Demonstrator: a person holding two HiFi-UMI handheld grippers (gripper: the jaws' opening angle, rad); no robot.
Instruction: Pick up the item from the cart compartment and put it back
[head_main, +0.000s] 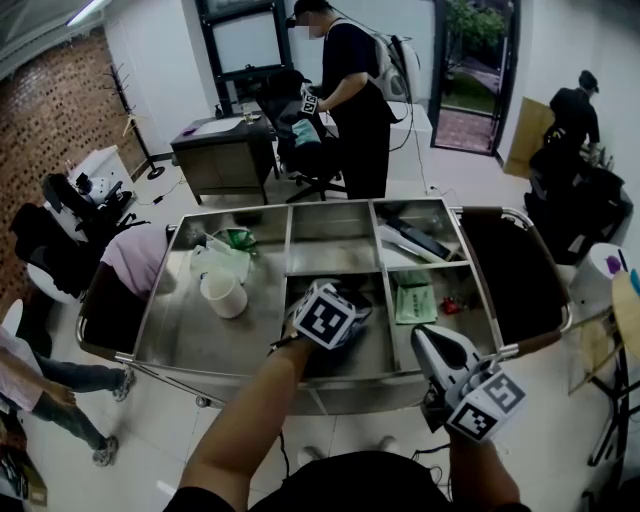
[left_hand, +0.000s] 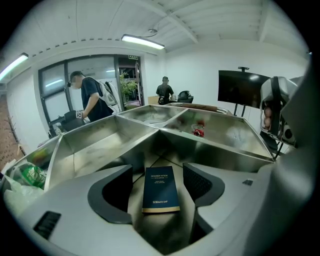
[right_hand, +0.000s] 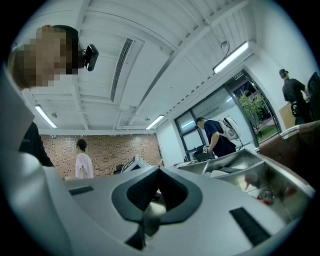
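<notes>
A dark blue book with a gold strip along its near edge lies flat on the steel floor of the cart's near middle compartment. My left gripper points down into that compartment with its jaws wide open, one on each side of the book, and neither pad touches it. In the head view the left gripper's marker cube covers the book. My right gripper hovers level over the cart's near rim, right of the left one. In the right gripper view its fingertips meet with nothing between them.
The steel cart has several compartments. A white cup and a green bag sit in the left one, a green packet and a red item on the right. A person stands behind the cart, another crouches at its left.
</notes>
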